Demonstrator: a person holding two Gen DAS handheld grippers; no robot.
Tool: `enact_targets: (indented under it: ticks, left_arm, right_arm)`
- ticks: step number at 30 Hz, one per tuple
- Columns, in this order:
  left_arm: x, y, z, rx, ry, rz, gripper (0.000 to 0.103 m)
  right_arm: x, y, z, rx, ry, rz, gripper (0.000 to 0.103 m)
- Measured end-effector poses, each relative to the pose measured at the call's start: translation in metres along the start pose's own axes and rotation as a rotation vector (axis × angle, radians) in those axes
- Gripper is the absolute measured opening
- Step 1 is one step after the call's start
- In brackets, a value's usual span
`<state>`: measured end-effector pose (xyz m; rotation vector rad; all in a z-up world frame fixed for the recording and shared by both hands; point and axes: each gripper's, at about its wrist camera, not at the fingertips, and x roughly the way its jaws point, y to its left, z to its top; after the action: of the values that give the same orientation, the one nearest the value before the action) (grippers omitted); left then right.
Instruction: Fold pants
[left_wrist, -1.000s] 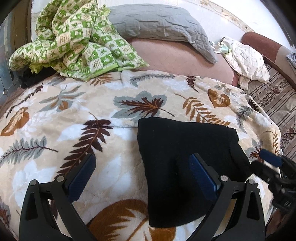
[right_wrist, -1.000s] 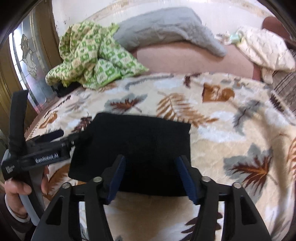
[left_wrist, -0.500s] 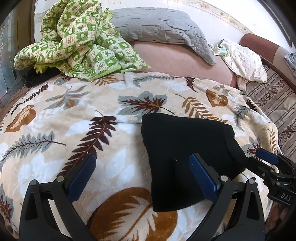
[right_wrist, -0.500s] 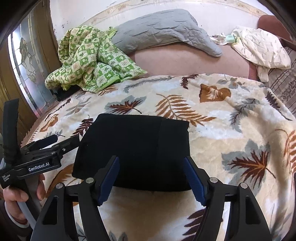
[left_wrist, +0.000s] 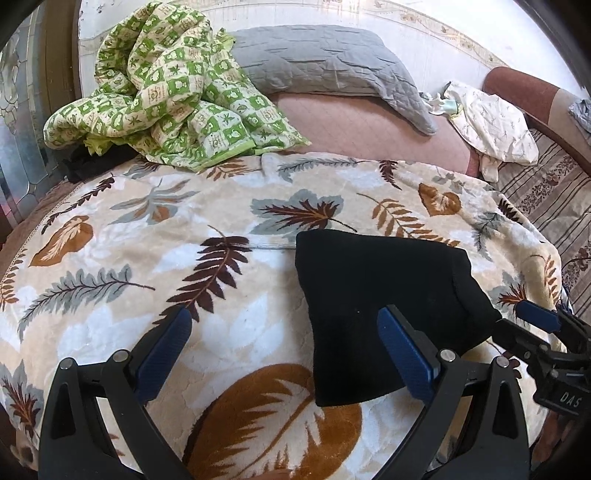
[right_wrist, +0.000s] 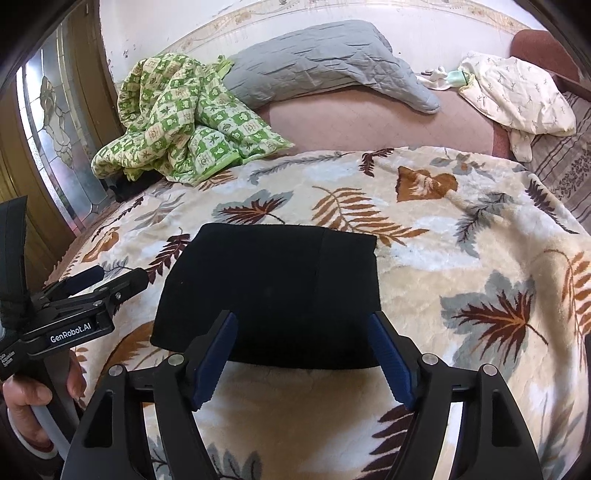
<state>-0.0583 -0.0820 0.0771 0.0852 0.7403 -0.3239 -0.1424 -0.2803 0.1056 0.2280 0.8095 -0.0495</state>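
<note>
The black pants (left_wrist: 376, 288) lie folded into a compact rectangle on the leaf-print blanket (left_wrist: 147, 258). My left gripper (left_wrist: 284, 317) hovers open and wide over the fold's left edge, gripping nothing. In the right wrist view the pants (right_wrist: 273, 284) lie flat ahead. My right gripper (right_wrist: 301, 317) hangs just above their near edge, its jaws opening and its pads off the cloth. The right gripper's blue pad (left_wrist: 535, 321) shows by the pants' right corner. A hand holds the left gripper (right_wrist: 92, 280) at the left.
A crumpled green checked quilt (left_wrist: 166, 92) and a grey pillow (left_wrist: 325, 62) lie at the back of the bed. A cream garment (left_wrist: 491, 122) rests at the far right on the striped sheet (left_wrist: 554, 199). A glazed wooden door (right_wrist: 48, 122) stands to the left.
The right gripper's jaws have widened and it has drawn back slightly from the pants. The left gripper has pulled back a little. The pants lie still.
</note>
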Motion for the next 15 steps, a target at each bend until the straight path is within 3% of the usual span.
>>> enact_targets:
  ticks: [15]
  left_arm:
    - [-0.031,-0.017,-0.012,-0.008,-0.044,-0.009,0.101]
  right_arm:
    - [-0.026,0.002,-0.009,-0.015,-0.045,-0.003,0.078]
